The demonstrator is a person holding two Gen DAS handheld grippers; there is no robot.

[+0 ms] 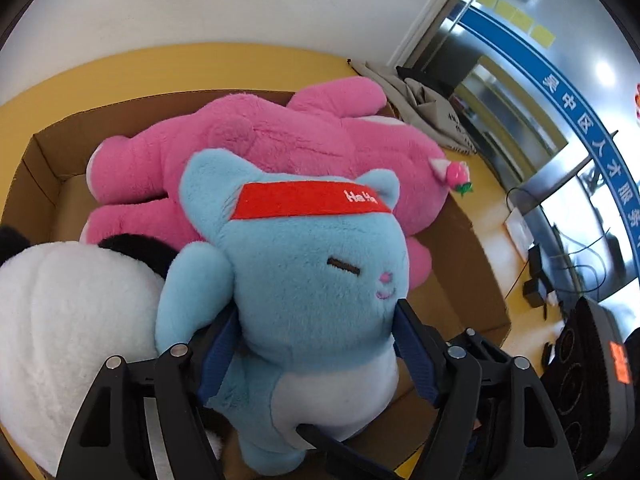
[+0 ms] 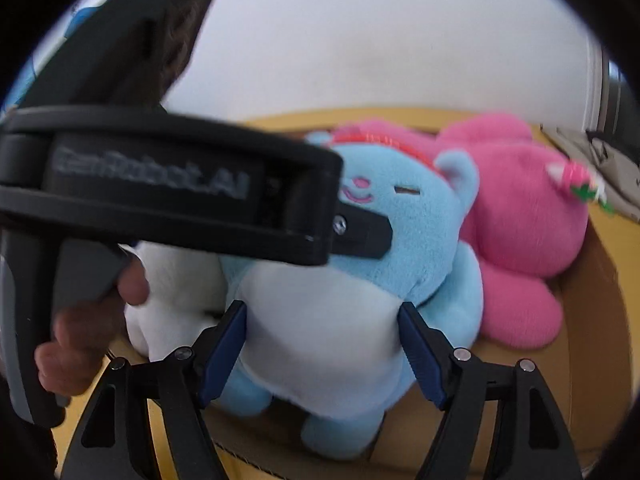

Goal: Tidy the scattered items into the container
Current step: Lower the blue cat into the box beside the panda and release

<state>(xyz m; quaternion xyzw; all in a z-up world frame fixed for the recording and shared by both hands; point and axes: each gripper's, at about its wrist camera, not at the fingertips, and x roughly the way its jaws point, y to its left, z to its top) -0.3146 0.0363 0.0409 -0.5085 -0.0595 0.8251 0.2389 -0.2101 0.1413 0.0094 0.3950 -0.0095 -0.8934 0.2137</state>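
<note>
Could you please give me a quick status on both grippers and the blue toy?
Left hand-held gripper and right hand-held gripper both clamp the blue plush cat. Cat over cardboard box, against pink plush and white plush.

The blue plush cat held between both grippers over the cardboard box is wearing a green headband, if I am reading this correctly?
Not quite: the headband is red, not green, as the left wrist view shows. The rest holds: the blue plush cat sits between the left gripper and right gripper over the cardboard box.
</note>
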